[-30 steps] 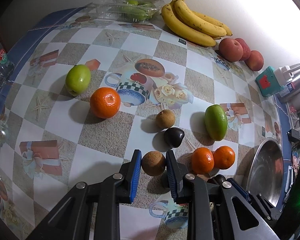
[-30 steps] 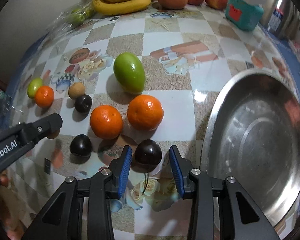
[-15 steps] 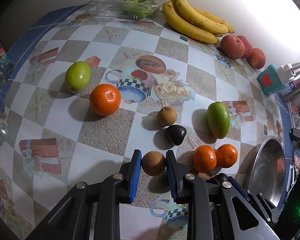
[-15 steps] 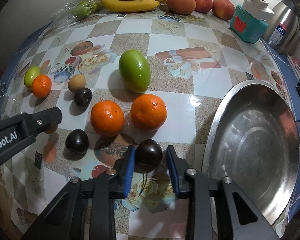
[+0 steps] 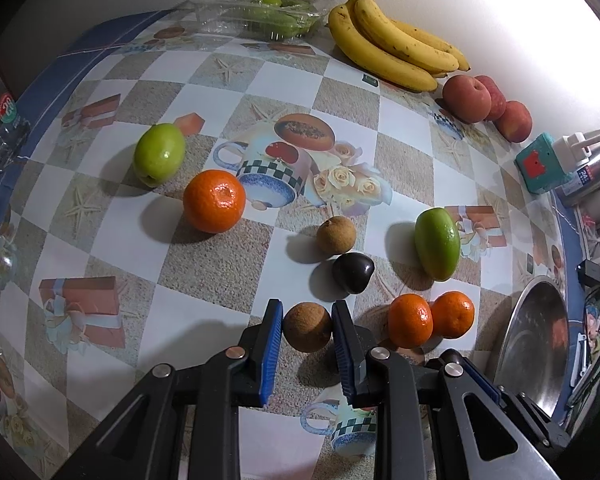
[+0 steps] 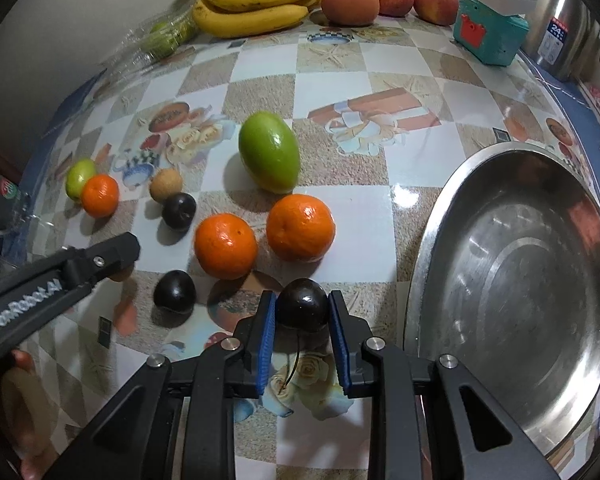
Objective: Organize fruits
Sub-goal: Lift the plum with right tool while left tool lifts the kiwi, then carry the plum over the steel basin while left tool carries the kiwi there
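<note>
My left gripper (image 5: 306,330) is shut on a small brown round fruit (image 5: 307,332), held just above the table. My right gripper (image 6: 302,312) is shut on a dark cherry (image 6: 301,309) with its stem hanging below, lifted beside the steel bowl (image 6: 516,280). Two oranges (image 6: 300,227) (image 6: 225,246), a green mango (image 6: 269,152), two more dark fruits (image 6: 175,291) (image 6: 179,211), another brown fruit (image 6: 165,185), a third orange (image 5: 214,201) and a green fruit (image 5: 159,154) lie on the checkered cloth.
Bananas (image 5: 392,52), three peaches (image 5: 466,98) and a clear plastic box of green fruit (image 5: 260,16) line the back wall. A teal toy box (image 6: 488,28) and a metal pot (image 6: 564,28) stand at the back right. The left gripper's arm (image 6: 60,280) crosses the right view.
Both grippers closed on their fruits and have risen from the table; the cherry and the brown fruit lifted with them.
</note>
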A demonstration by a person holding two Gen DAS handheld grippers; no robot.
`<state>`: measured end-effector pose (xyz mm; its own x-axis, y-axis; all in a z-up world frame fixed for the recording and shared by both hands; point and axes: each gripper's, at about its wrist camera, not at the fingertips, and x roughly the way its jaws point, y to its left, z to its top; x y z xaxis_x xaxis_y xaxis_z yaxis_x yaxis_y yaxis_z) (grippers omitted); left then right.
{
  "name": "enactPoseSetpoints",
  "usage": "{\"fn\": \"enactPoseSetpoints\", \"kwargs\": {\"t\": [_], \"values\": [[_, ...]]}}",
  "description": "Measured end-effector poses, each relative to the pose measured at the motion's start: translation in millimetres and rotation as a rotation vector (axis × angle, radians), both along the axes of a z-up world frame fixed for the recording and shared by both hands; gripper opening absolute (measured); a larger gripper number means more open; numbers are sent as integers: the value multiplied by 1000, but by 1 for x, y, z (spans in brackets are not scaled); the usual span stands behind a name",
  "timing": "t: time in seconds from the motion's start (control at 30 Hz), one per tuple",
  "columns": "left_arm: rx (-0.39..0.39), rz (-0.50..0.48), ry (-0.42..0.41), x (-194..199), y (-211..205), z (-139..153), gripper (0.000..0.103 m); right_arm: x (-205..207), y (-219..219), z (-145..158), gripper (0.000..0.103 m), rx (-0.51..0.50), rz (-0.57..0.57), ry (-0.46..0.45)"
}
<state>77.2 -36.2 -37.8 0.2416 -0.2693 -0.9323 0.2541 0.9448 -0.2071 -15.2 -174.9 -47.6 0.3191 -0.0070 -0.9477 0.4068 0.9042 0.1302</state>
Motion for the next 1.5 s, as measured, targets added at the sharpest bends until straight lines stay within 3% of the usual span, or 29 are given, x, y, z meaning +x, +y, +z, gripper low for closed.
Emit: {"fn": "enactPoseSetpoints", "kwargs": {"t": [0.3, 0.5, 1.2, 1.33, 1.5], "values": [[-28, -12, -32, -4, -2, 13, 27, -9, -7, 28, 27, 38, -31, -85], [-22, -74, -73, -15, -20, 23, 27, -21, -29, 37, 27, 56, -100, -110], [-65, -478, -168, -117, -143, 34, 27, -98, -148, 39, 27, 29, -495, -110], [-91, -528, -147, -133, -160, 29, 27, -112, -164, 41, 27, 40, -544, -121], [-39, -576, -155, -142, -171, 15, 27, -113, -167, 34, 28, 45, -549, -94]]}}
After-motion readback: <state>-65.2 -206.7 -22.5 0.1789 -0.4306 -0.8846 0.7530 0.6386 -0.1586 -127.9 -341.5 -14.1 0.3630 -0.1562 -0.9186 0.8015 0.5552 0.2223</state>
